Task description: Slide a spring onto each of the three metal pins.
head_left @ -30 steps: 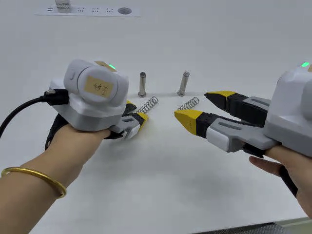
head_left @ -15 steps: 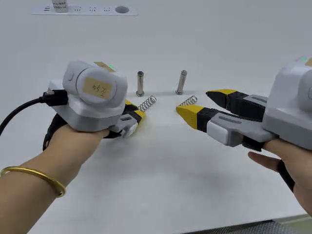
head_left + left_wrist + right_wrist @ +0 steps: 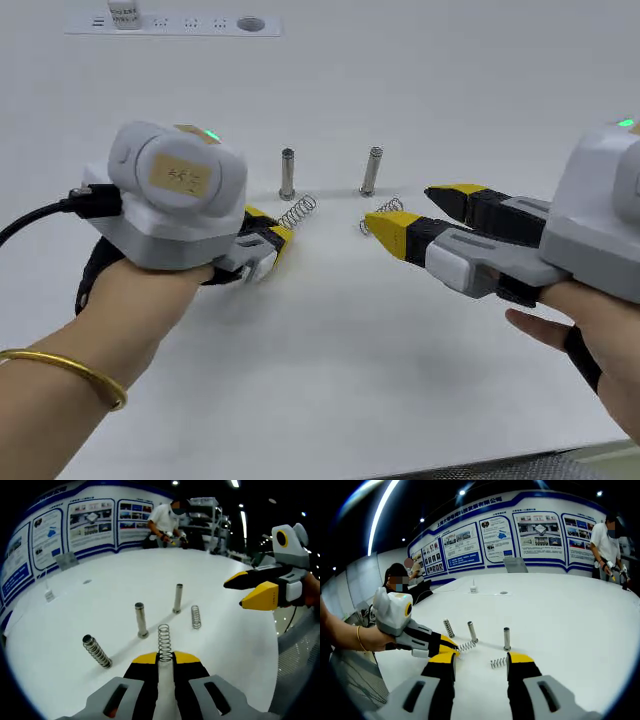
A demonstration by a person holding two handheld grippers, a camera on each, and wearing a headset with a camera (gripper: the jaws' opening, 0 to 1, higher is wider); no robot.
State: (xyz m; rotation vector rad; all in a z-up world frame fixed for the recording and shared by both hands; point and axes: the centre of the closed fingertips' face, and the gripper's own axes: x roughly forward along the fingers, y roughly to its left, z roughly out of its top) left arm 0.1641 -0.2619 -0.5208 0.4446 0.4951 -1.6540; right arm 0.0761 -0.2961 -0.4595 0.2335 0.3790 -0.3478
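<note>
Here, left tool (image 3: 165,656) pinches one spring (image 3: 164,637); right tool (image 3: 481,658) spread, loose spring (image 3: 497,663) near its tips.

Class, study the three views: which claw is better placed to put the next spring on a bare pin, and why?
Left. The left claw is shut on a spring, close to a bare pin. The right claw is open; the other spring lies loose on the table.

Mid-table (image 3: 330,380), the left spring (image 3: 297,211) lies before the left pin (image 3: 288,173), the right spring (image 3: 390,206) before the right pin (image 3: 372,171), the spring-clad pin (image 3: 96,651) leftmost.
</note>
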